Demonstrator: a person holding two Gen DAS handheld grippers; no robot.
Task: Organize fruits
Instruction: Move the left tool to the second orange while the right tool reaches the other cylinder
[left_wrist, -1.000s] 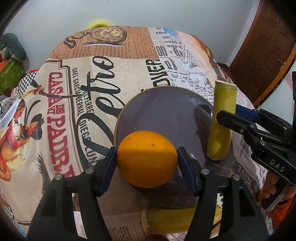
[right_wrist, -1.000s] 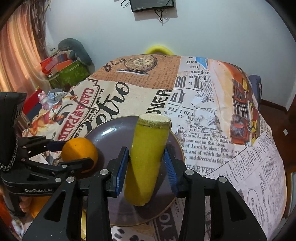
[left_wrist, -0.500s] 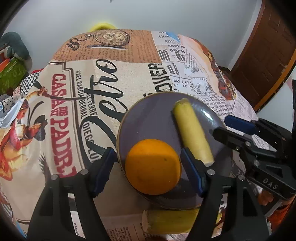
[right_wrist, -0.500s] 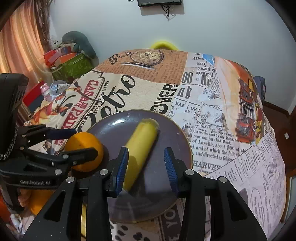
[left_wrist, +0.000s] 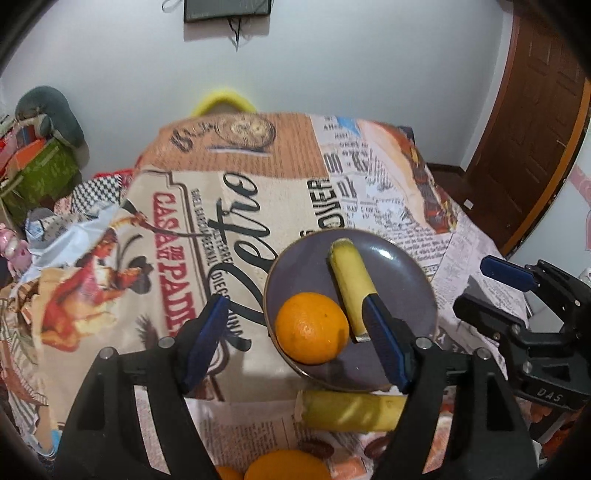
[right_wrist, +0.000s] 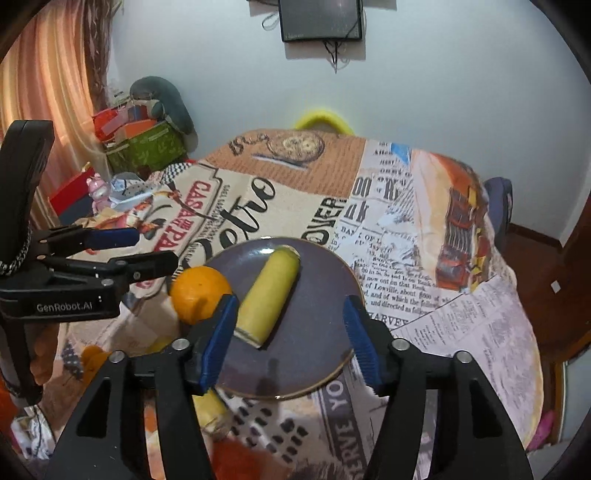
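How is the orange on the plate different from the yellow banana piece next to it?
The orange is round and bright orange; the banana piece is long, tube-shaped and pale yellow with cut ends. The orange sits at the plate's near-left edge; the banana piece lies on its side across the middle. Both rest on the same dark plate, close together, and neither gripper holds them.

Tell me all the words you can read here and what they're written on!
"GenRobot.AI": black body of the left gripper.
"DAS": black body of the right gripper.
"HARVEY", "of Lowville, and of which": newspaper-print tablecloth.
"CASA DE PADRE": same cloth, red letters, partly hidden.
Remaining small newsprint: too blurred.
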